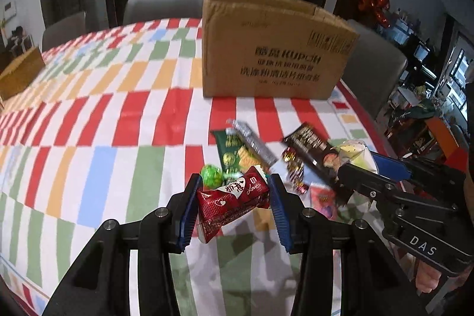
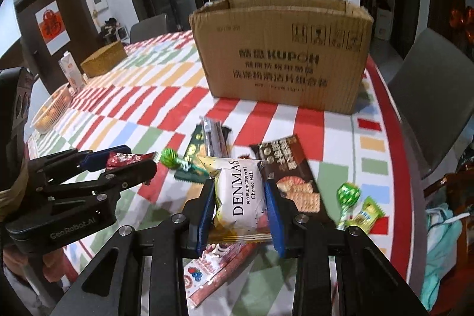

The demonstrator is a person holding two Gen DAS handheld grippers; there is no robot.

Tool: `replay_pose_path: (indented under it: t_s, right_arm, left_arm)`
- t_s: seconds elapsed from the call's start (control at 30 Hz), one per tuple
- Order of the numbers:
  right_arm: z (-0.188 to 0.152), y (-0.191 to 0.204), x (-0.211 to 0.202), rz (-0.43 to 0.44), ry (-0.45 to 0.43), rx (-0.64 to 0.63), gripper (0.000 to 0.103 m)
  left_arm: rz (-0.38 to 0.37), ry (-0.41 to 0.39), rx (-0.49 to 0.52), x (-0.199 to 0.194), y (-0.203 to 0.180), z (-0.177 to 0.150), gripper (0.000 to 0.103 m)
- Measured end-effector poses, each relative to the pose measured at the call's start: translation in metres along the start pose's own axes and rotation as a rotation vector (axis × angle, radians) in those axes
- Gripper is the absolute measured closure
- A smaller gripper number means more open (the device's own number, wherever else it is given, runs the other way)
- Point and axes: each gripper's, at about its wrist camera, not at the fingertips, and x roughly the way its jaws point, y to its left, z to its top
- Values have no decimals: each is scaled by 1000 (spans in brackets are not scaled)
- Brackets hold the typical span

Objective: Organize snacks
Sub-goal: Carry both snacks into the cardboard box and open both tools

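My left gripper [image 1: 235,205] is shut on a red heart-print snack pack [image 1: 231,202], held above the table; it also shows at the left of the right wrist view [image 2: 130,160]. My right gripper [image 2: 240,203] is shut on a white DENMAS Cheese Ball packet [image 2: 241,194], seen from the side in the left wrist view [image 1: 360,154]. An open cardboard box [image 1: 275,55] [image 2: 284,52] stands upright behind the snack pile. Loose on the cloth lie a dark biscuit pack [image 2: 284,165], a green cracker pack [image 1: 232,153], a clear-wrapped bar [image 2: 213,138] and green lollipops [image 2: 348,193] [image 1: 211,175].
The table carries a colourful checkered cloth [image 1: 103,123]. A wicker box [image 2: 103,61], a carton [image 2: 69,71] and a basket [image 2: 51,110] stand at the far left. Grey chairs [image 2: 435,96] [image 1: 163,5] ring the table. A berry-print packet [image 2: 207,271] lies under my right gripper.
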Motion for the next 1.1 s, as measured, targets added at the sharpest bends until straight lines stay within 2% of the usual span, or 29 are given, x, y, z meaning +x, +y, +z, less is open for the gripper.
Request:
replay_pose_path:
  t_s: [0.53, 0.8, 1.1]
  right_arm:
    - [39, -17, -45, -35, -167, 10, 69]
    - [70, -26, -63, -42, -253, 16, 69]
    - [116, -33, -75, -80, -328, -19, 68]
  left_arm:
    - [7, -183, 83, -44, -29, 54, 58]
    - [19, -270, 123, -59, -43, 88, 58]
    - [43, -330, 118, -67, -40, 129, 58]
